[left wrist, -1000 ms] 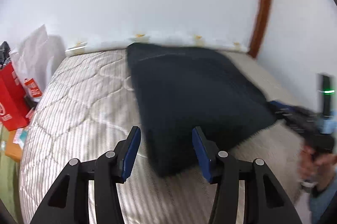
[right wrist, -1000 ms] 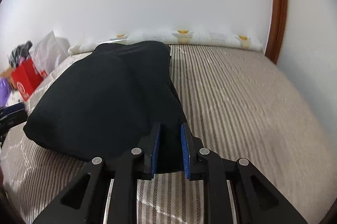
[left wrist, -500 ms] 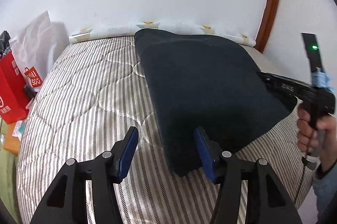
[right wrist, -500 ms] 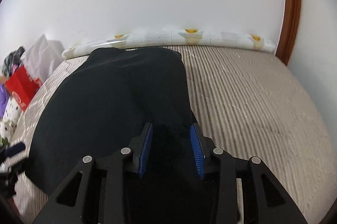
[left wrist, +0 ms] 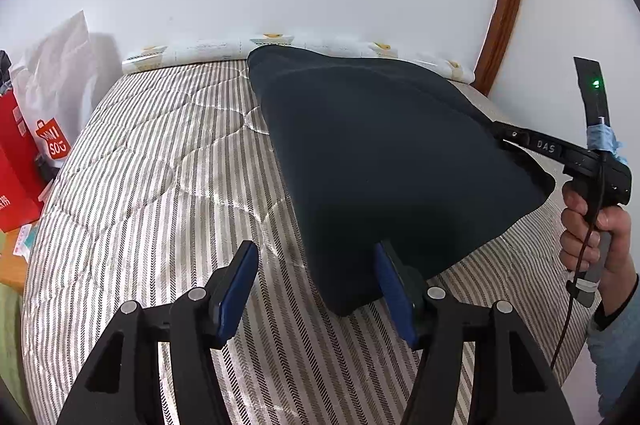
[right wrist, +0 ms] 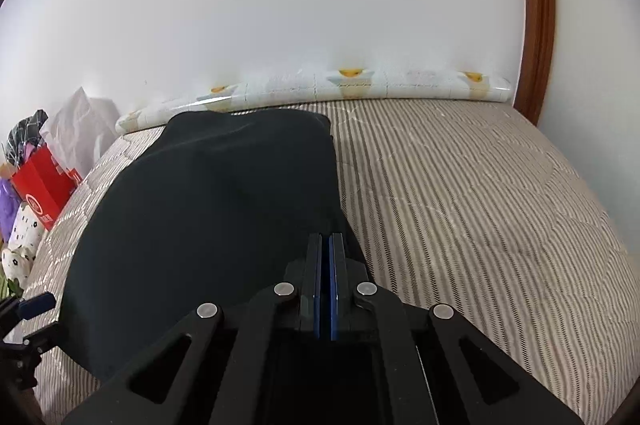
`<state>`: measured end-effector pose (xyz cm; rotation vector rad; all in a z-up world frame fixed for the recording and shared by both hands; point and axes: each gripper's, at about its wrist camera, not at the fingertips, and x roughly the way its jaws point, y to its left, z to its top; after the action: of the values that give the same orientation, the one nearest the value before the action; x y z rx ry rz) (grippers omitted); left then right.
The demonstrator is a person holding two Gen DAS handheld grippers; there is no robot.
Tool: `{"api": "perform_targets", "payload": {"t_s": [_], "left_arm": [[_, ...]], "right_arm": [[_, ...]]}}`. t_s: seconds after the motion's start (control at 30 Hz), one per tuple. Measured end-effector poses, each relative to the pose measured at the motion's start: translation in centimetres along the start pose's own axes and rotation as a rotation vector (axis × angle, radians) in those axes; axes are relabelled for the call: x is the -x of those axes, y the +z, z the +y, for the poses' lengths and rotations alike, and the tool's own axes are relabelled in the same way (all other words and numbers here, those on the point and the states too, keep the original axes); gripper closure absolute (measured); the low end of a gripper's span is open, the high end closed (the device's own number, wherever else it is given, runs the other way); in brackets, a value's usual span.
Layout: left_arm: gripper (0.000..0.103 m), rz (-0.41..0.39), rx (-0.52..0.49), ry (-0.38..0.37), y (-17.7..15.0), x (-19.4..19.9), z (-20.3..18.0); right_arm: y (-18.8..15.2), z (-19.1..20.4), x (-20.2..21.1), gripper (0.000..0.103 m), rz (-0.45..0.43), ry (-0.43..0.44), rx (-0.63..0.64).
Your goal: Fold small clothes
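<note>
Garment [left wrist: 384, 161] long axis toward wall | right tool [right wrist: 330, 249] pinching its edge | left tool [left wrist: 316, 285] wide

The garment [left wrist: 384, 161] is matt, dark, soft cloth; the mattress [left wrist: 160, 185] under it is quilted striped fabric with a slight sheen. Both tools are matt black plastic with blue pads [left wrist: 236, 285] and small shiny metal pins [right wrist: 285, 289]. The door frame [right wrist: 536, 5] looks like glossy wood

Bare mattress [right wrist: 460, 193] right of the garment [right wrist: 208, 225]; bags [left wrist: 36, 129] crowd left edge.
</note>
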<state>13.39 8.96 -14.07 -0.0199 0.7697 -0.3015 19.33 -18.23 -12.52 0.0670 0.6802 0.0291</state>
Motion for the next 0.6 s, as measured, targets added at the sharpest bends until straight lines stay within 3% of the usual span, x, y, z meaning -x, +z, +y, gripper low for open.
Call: {"api": "perform_targets", "payload": {"t_s": [0.27, 0.6], "left_arm": [[0.045, 0.0, 0.015, -0.009, -0.2, 0.3, 0.1], [0.044, 0.001, 0.034, -0.031, -0.3, 0.7, 0.4]], "right_arm": [[-0.4, -0.2, 2.6, 0.099, -0.023, 0.015, 0.016], [-2.9, -1.3, 2.6, 0.086, 0.04, -0.033, 0.036]]}}
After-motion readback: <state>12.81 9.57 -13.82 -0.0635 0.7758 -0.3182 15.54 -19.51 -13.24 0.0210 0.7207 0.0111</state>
